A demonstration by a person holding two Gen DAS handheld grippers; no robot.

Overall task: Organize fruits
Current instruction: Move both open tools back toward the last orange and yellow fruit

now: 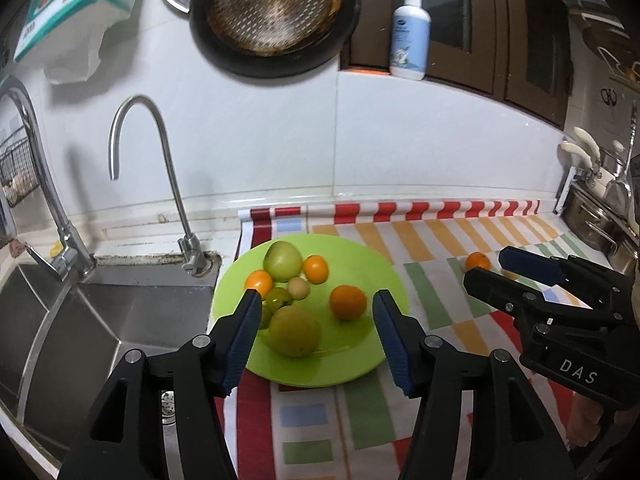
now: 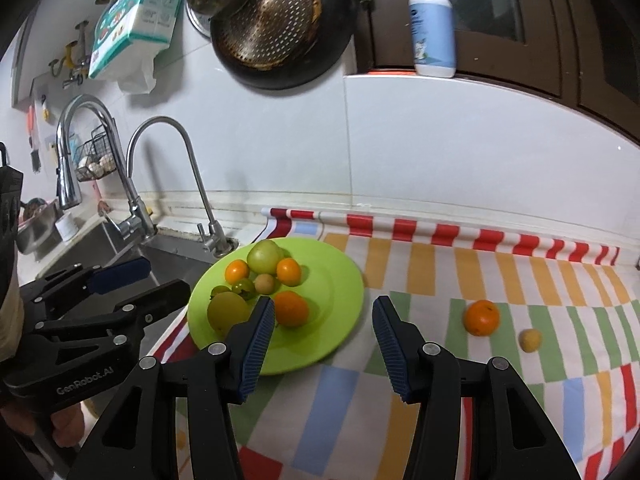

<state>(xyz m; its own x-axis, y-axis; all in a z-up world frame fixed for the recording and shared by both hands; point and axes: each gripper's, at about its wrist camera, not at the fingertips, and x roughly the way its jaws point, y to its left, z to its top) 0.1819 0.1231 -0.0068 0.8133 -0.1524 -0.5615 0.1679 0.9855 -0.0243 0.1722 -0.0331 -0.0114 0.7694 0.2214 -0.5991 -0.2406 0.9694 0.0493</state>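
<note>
A green plate (image 1: 360, 264) (image 2: 336, 276) on the striped cloth holds several fruits: two big green ones (image 1: 282, 261) (image 1: 295, 331), an orange (image 1: 347, 302) (image 2: 291, 308), smaller oranges and small green ones. My left gripper (image 1: 317, 296) (image 2: 166, 276) hovers above the plate's near side, open, with nothing between its pads. The right gripper (image 2: 323, 303) (image 1: 486, 266) stands open and empty over the plate's right edge. Another orange (image 2: 481, 317) (image 1: 477, 261) and a small yellowish fruit (image 2: 530, 340) lie on the cloth to the right, apart from both grippers.
A steel sink (image 1: 120, 320) with two taps (image 1: 160, 152) lies left of the plate. The striped cloth (image 2: 400, 360) covers the counter. A pan (image 1: 276, 16) hangs on the tiled wall, a soap bottle (image 1: 410, 36) stands on the sill, and pots (image 1: 596, 216) stand far right.
</note>
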